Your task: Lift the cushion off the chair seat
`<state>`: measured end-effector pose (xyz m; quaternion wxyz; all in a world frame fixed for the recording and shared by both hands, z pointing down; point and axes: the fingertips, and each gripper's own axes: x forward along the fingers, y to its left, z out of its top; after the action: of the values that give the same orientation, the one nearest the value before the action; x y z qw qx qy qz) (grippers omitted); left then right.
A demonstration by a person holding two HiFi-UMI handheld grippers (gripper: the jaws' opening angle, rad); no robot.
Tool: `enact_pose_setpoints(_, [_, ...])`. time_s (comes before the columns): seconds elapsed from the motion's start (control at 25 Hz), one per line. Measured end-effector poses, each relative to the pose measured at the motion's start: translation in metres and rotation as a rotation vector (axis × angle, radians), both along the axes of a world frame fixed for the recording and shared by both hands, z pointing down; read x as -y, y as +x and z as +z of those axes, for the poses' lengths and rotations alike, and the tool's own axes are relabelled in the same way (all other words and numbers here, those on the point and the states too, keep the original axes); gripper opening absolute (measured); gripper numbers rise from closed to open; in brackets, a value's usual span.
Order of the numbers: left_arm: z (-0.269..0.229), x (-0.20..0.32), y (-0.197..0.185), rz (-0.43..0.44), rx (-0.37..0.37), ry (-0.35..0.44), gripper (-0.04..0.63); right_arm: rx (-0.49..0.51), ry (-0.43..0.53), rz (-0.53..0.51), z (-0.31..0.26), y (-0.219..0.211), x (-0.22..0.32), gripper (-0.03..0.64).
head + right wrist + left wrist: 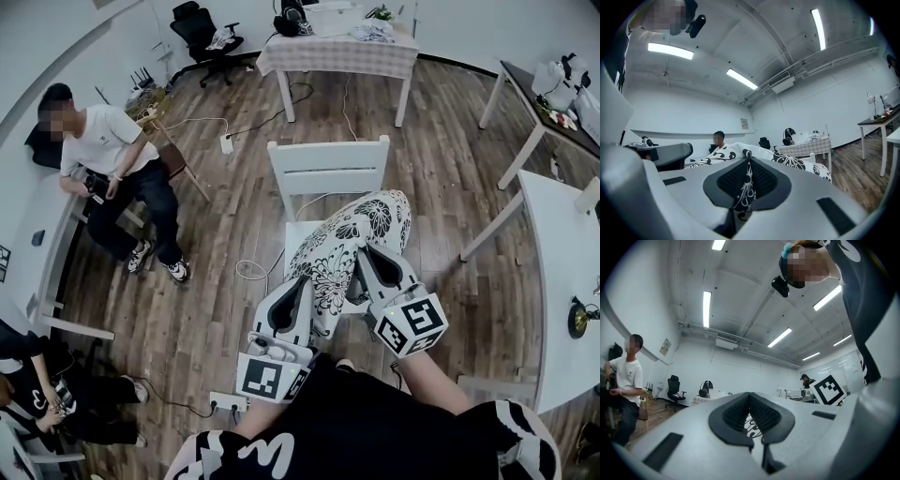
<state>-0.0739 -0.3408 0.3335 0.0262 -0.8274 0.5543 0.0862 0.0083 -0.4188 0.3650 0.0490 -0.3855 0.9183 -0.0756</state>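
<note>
Here, cushion [352, 239] in left tool [302, 289], right tool [367, 253], seemingly above chair [326, 169].

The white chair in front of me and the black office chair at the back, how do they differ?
The white chair is a plain slatted-back one; the black office chair is padded, with armrests. The white chair stands just under the held-up cushion; the office chair stands far off by the wall. Nobody sits on either.
</note>
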Motion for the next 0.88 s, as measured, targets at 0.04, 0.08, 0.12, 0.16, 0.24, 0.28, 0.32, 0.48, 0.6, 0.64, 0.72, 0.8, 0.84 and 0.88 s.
enact_pose_setpoints(0.04, [0.003,-0.002,0.001,-0.004,0.001,-0.003,0.0,-0.001,-0.001,-0.003,0.003,0.0,-0.002,0.032])
enact_pose_setpoints(0.08, [0.006,-0.005,0.001,-0.008,0.003,-0.008,0.0,0.001,-0.004,-0.005,0.006,0.001,-0.003,0.032])
enact_pose_setpoints(0.12, [0.008,-0.007,0.002,-0.01,0.004,-0.012,0.0,0.004,-0.009,-0.007,0.008,0.002,-0.004,0.032])
enact_pose_setpoints(0.16, [0.009,-0.008,0.003,-0.012,0.005,-0.016,0.0,0.008,-0.014,-0.009,0.009,0.002,-0.004,0.032])
enact_pose_setpoints(0.24, [0.008,-0.009,0.003,-0.011,0.006,-0.025,0.0,0.012,-0.024,-0.014,0.008,0.001,-0.005,0.032])
enact_pose_setpoints(0.28, [0.007,-0.008,0.003,-0.01,0.007,-0.031,-0.001,0.013,-0.026,-0.017,0.005,-0.001,-0.005,0.032])
enact_pose_setpoints(0.32, [0.007,-0.009,0.003,-0.007,0.008,-0.036,-0.001,0.013,-0.025,-0.019,0.003,-0.001,-0.006,0.032])
enact_pose_setpoints(0.48, [0.012,-0.016,0.003,0.008,0.009,-0.038,0.0,0.013,-0.01,-0.012,0.004,-0.003,-0.015,0.032])
enact_pose_setpoints(0.6, [0.015,-0.024,0.005,0.012,0.007,-0.032,-0.001,0.015,0.011,-0.003,0.005,-0.002,-0.023,0.032])
enact_pose_setpoints(0.64, [0.015,-0.027,0.005,0.013,0.007,-0.03,0.0,0.014,0.013,-0.001,0.005,-0.002,-0.026,0.032])
enact_pose_setpoints(0.72, [0.015,-0.036,0.004,0.016,0.004,-0.025,0.0,0.014,0.016,0.004,0.004,-0.004,-0.035,0.032])
enact_pose_setpoints(0.8, [0.016,-0.047,0.001,0.02,-0.004,-0.023,0.0,0.011,0.017,0.01,0.003,-0.006,-0.046,0.032])
enact_pose_setpoints(0.84, [0.017,-0.053,-0.001,0.022,-0.008,-0.023,0.0,0.009,0.017,0.013,0.003,-0.008,-0.053,0.032])
enact_pose_setpoints(0.88, [0.017,-0.06,-0.004,0.024,-0.011,-0.024,0.0,0.008,0.017,0.016,0.003,-0.01,-0.06,0.032])
